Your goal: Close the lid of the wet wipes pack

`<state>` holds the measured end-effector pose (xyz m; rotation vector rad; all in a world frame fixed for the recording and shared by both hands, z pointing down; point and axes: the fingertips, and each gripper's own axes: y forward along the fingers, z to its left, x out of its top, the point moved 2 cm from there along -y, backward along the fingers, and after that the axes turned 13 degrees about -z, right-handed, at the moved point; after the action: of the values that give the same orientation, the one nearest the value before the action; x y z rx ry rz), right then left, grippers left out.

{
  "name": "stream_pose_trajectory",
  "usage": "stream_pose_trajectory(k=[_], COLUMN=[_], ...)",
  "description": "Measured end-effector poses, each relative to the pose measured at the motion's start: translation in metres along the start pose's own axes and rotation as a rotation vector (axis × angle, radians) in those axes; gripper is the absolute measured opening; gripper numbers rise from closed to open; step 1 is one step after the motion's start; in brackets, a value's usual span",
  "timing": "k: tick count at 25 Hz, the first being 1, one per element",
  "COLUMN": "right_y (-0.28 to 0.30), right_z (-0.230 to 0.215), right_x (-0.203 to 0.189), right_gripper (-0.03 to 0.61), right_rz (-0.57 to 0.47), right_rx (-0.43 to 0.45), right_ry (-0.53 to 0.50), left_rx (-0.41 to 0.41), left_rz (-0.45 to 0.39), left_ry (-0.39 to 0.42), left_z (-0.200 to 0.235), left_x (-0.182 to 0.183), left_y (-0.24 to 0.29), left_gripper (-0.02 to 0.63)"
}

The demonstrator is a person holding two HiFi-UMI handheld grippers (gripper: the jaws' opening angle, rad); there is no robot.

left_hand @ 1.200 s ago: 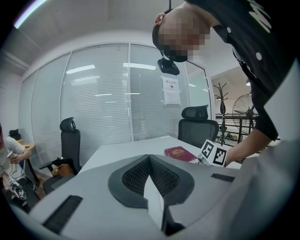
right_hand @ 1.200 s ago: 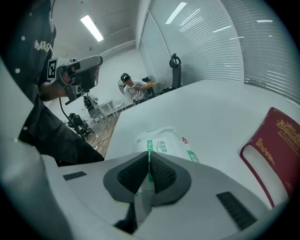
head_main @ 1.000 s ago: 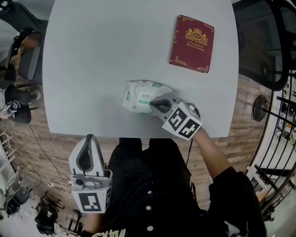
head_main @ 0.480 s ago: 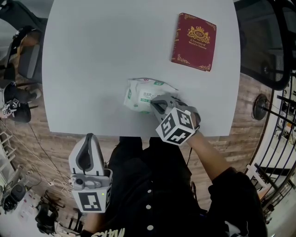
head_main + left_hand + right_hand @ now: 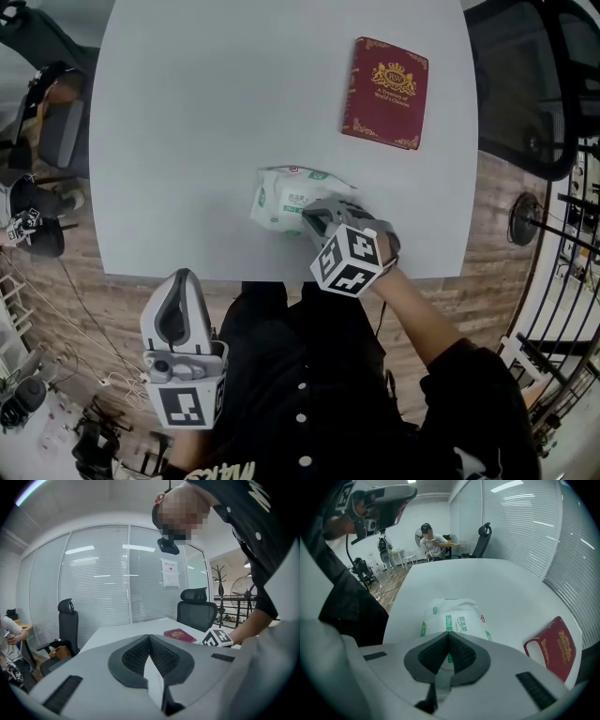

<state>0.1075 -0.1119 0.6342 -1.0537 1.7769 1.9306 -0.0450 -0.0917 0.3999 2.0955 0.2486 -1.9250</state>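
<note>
Both pressed together, empty: right claw [image 5: 310,214] tips onto the wipes pack [image 5: 279,199] on the desk [image 5: 206,112]; left claw [image 5: 181,277] hangs off its edge.

I have the wet wipes pack [image 5: 281,199] lying on the counter [image 5: 187,112] close to its near edge, about midway along it. The booklet [image 5: 385,92] lies farther back, near the right edge, well apart from the pack. My right claw [image 5: 309,215] is over the pack's near right end. My left claw [image 5: 184,277] is off the counter, before the near edge toward the left corner. An office chair [image 5: 530,103] stands beyond the right edge
</note>
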Motion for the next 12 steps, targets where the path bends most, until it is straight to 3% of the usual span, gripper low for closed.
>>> stream_pose_trajectory(k=[5, 12], right_y=[-0.018, -0.077], right_z=[-0.005, -0.038], right_x=[0.007, 0.042], right_gripper=[0.029, 0.028], right_rz=[-0.090, -0.304], right_rx=[0.002, -0.147], right_ry=[0.144, 0.262], left_rx=[-0.020, -0.043], left_rz=[-0.038, -0.107], left_ry=[0.010, 0.013], left_z=[0.002, 0.003], left_x=[0.015, 0.034], left_y=[0.006, 0.017], left_gripper=[0.015, 0.015])
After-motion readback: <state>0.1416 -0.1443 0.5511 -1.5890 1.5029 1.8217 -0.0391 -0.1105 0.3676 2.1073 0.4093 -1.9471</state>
